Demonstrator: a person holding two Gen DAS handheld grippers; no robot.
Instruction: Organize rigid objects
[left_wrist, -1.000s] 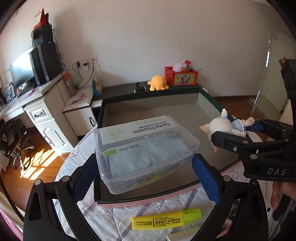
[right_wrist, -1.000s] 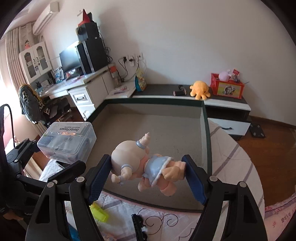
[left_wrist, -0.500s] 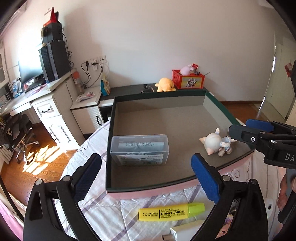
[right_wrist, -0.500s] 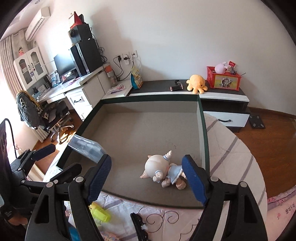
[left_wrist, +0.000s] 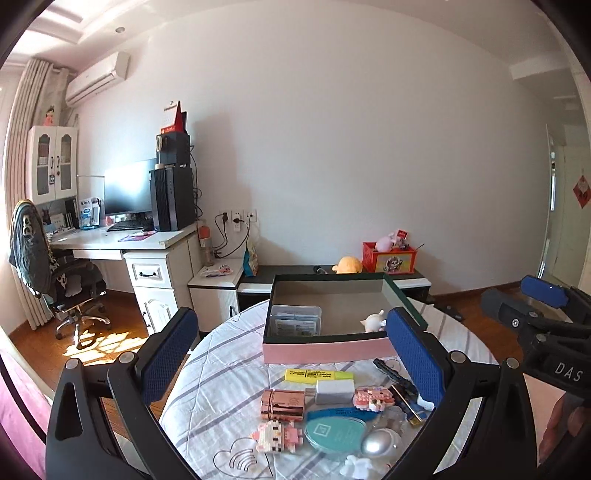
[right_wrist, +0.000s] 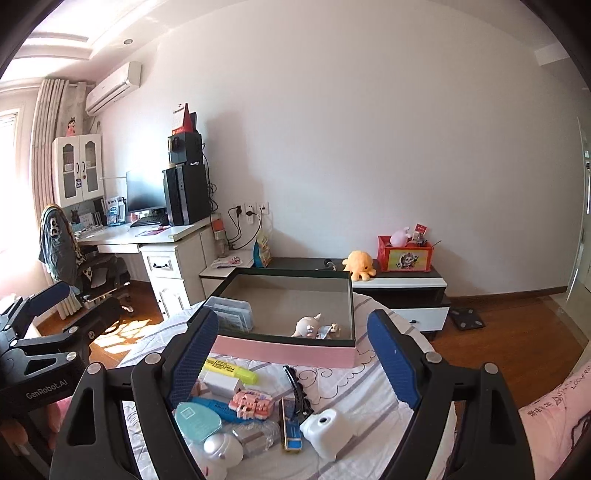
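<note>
The clear plastic floss box (left_wrist: 294, 320) and the small doll (left_wrist: 373, 320) lie inside the pink-fronted tray (left_wrist: 325, 351), the box at the left and the doll at the right. My left gripper (left_wrist: 291, 354) hangs open and empty, well back from the tray and above the table. My right gripper (right_wrist: 293, 356) is also back from the tray (right_wrist: 284, 350); its jaws are opening with nothing between them. From there the floss box (right_wrist: 231, 314) and doll (right_wrist: 314, 326) show in the tray.
Loose items lie on the striped cloth in front of the tray: a yellow highlighter (left_wrist: 317, 375), a white charger (left_wrist: 334, 391), a rose-gold case (left_wrist: 282, 404), a teal oval case (left_wrist: 334, 430), a silver egg (left_wrist: 380, 441), a black hair clip (right_wrist: 297, 387) and a white toy camera (right_wrist: 327, 430).
The left gripper let go of the floss box and the right let go of the doll, both now in the tray. Both grippers pulled back and up, bringing the loose items into view.
</note>
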